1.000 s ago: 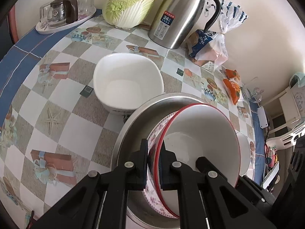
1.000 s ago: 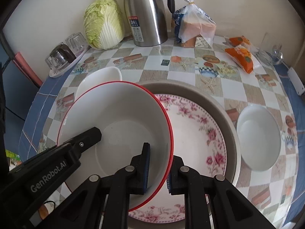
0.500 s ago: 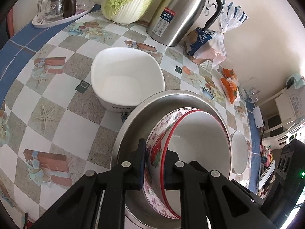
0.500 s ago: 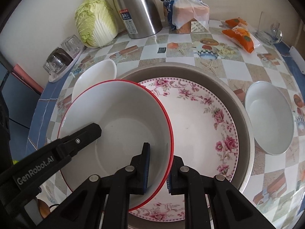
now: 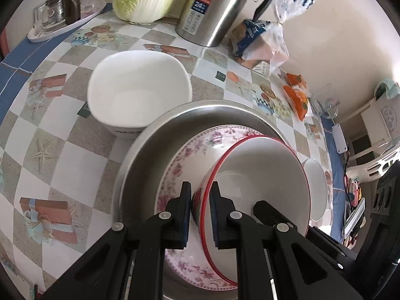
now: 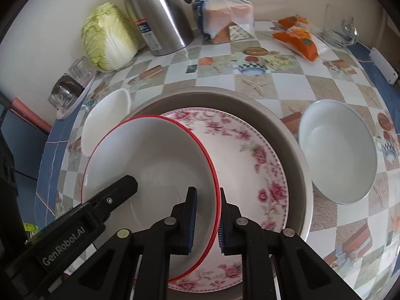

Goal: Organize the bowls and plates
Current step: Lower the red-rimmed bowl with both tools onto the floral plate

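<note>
I have both grippers on the red-rimmed bowl (image 6: 150, 175): the left gripper (image 5: 200, 215) has its jaws pinching the near wall of the bowl, one finger outside and one inside, and the right gripper (image 6: 207, 218) has its jaws clamped over the rim on the opposite side in the same way. From the right wrist view I can see the left tool's inner finger reaching down into the bowl's hollow. The bowl sits tilted over the left part of the floral plate (image 6: 250, 155), which lies inside the wide steel basin (image 6: 295, 150) on the table (image 5: 57, 165). Just beside the basin, on its far left, stands a square white bowl (image 5: 140, 87), touching or nearly touching the basin's rim. On the other side a round white bowl (image 6: 337, 150) rests on the table close to the basin. Along the wall I see a napa cabbage (image 6: 107, 37), a steel thermos jug (image 6: 160, 12), a bagged loaf of bread (image 6: 222, 17), orange snack packets (image 6: 297, 37) and a tray of glasses (image 5: 60, 12).
</note>
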Demonstrator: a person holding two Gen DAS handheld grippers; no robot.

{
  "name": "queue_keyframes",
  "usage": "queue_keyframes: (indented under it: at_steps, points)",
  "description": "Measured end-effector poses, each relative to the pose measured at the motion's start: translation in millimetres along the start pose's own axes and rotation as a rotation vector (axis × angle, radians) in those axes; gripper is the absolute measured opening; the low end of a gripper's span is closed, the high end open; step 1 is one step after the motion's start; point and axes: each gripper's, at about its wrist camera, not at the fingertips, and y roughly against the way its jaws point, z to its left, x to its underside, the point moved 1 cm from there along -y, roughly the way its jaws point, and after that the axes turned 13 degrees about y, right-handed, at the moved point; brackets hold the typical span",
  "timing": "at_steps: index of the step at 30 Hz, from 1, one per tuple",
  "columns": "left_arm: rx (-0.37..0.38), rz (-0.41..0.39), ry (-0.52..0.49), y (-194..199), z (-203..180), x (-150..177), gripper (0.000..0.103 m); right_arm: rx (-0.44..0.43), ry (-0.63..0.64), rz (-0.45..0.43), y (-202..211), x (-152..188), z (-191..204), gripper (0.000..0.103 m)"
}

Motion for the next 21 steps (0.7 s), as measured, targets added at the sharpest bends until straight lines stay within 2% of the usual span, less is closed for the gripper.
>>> queue_keyframes:
  at_steps: [10, 19, 21]
  points:
    - [-0.013, 0.01, -0.005, -4.5, -0.8, 0.1, 0.013, -0.003, -0.006, 0.019, -6.6, -0.1, -4.5, 0.017]
    - [0.017, 0.025, 0.02, -6.0, 4.2, -2.5, 0.013, -0.006, 0.0, 0.018, -7.2, -0.8, -4.3, 0.018]
    - [0.001, 0.022, 0.02, -5.8, 5.2, -2.7, 0.013, -0.007, -0.003, 0.021, -6.9, -1.2, -4.7, 0.018]
